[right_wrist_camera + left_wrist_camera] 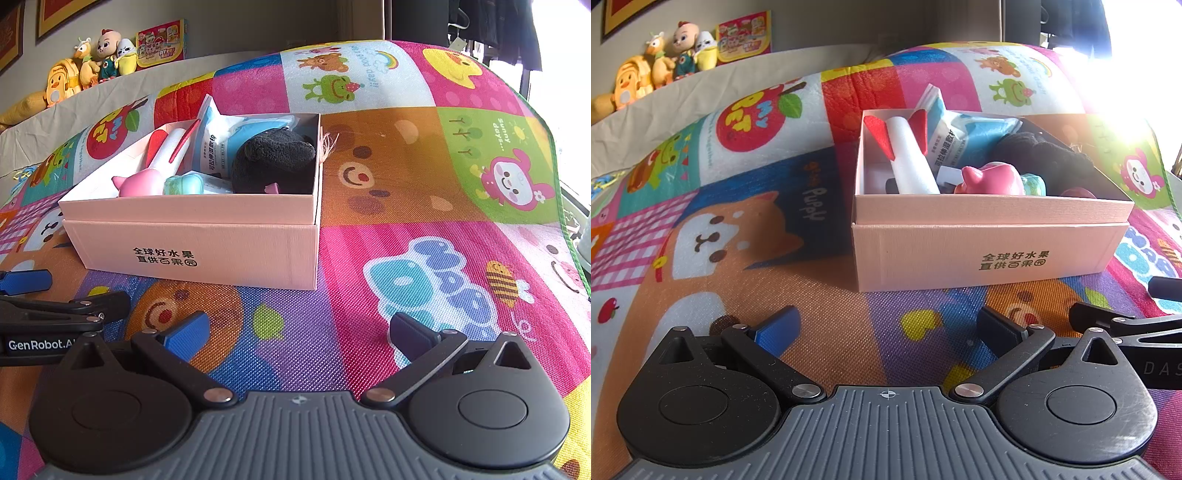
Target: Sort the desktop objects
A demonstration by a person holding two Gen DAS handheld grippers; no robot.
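A pink cardboard box (pixel 982 254) (pixel 207 254) stands on the colourful play mat. Inside it lie a white rocket with red fins (pixel 908 155) (pixel 168 151), a blue-and-white wipes pack (pixel 964 136) (pixel 221 144), a pink pig toy (pixel 991 179) (pixel 138 184), a small teal toy (pixel 1034 184) (pixel 184 184) and a black plush (pixel 1045 158) (pixel 273 162). My left gripper (pixel 886 328) hovers open over the mat, just short of the box's front wall, holding nothing. My right gripper (pixel 299 332) is open too, near the box's right front corner, with nothing between its fingers.
The play mat (pixel 720 229) (pixel 424 184) spreads all around the box. Plush toys (pixel 661 62) (pixel 92 62) line a beige ledge at the back left. Strong glare (pixel 1126 66) washes out the right of the left wrist view. The mat's edge (pixel 561 192) falls away at the right.
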